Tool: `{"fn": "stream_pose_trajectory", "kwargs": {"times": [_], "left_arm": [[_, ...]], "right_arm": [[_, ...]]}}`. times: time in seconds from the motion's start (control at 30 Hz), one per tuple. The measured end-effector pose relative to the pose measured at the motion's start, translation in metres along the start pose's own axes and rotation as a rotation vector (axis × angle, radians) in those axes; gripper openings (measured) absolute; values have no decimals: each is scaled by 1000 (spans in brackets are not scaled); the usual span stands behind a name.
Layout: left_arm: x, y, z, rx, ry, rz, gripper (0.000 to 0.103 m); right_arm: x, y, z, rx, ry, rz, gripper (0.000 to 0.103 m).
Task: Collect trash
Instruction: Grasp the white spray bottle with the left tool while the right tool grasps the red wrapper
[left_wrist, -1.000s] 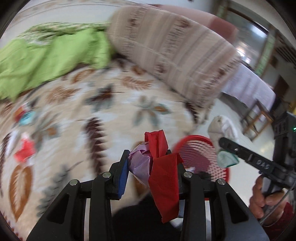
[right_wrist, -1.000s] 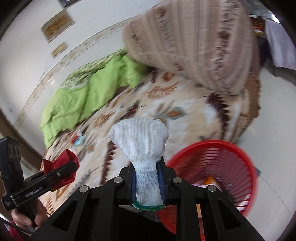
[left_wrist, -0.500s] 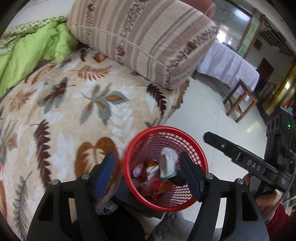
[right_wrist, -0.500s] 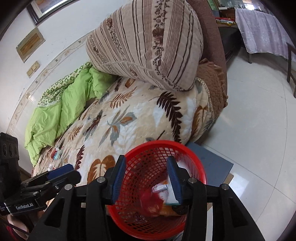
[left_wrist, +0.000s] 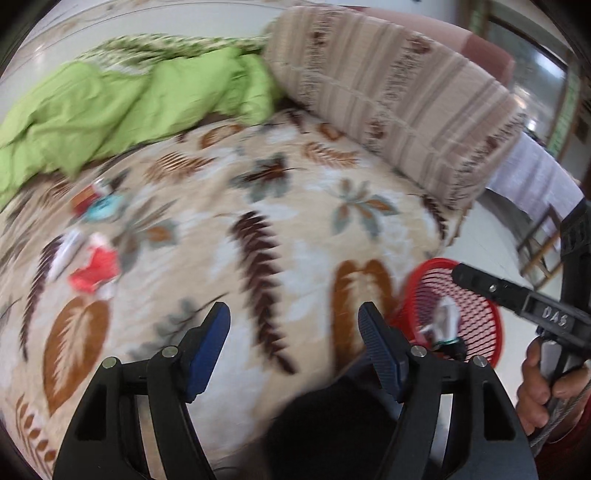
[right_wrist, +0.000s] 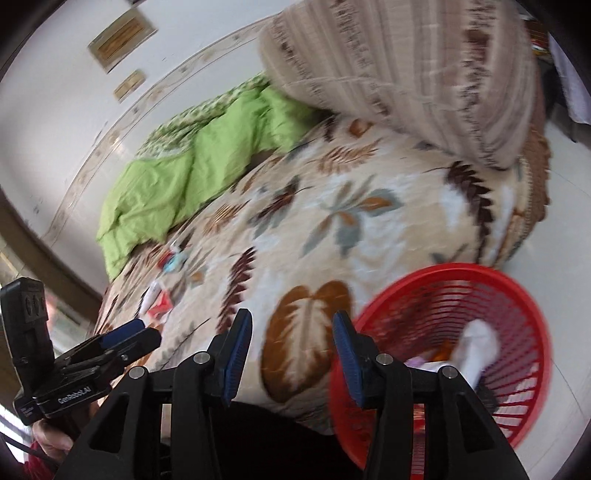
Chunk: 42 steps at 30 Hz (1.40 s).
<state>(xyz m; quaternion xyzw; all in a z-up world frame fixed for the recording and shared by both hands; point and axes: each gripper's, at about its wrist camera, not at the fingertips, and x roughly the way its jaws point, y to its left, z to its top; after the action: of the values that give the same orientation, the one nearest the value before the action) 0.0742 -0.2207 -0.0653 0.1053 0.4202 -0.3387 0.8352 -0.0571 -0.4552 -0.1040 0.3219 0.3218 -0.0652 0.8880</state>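
Both the left gripper (left_wrist: 293, 341) and right gripper (right_wrist: 291, 349) have just spread, empty; red wrapper (left_wrist: 94, 271) lies well left, beyond the fingertips.

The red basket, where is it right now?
The red basket sits on the pale floor beside the bed's leaf-patterned blanket, at lower right in the right wrist view, with a white cloth and other scraps inside.

the middle of the leaf-patterned blanket (left_wrist: 295, 236) is being left bare. its far edge is being blocked by a green quilt (left_wrist: 122, 110) and striped cushion (left_wrist: 399, 99); scraps (left_wrist: 94, 269) are crowding its left edge.
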Motion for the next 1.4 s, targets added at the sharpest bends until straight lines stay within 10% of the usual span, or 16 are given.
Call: {"fn": "stream_pose_trajectory", "kwargs": {"times": [0.53, 1.2, 1.4], "left_arm": [[-43, 178, -32, -308, -62, 193, 71], [-24, 302, -11, -381, -45, 270, 71], [2, 318, 11, -387, -33, 237, 71]], "right_arm": [[131, 161, 0, -304, 232, 194, 48], [348, 262, 10, -489, 414, 206, 48], [339, 267, -8, -495, 452, 273, 6]]}}
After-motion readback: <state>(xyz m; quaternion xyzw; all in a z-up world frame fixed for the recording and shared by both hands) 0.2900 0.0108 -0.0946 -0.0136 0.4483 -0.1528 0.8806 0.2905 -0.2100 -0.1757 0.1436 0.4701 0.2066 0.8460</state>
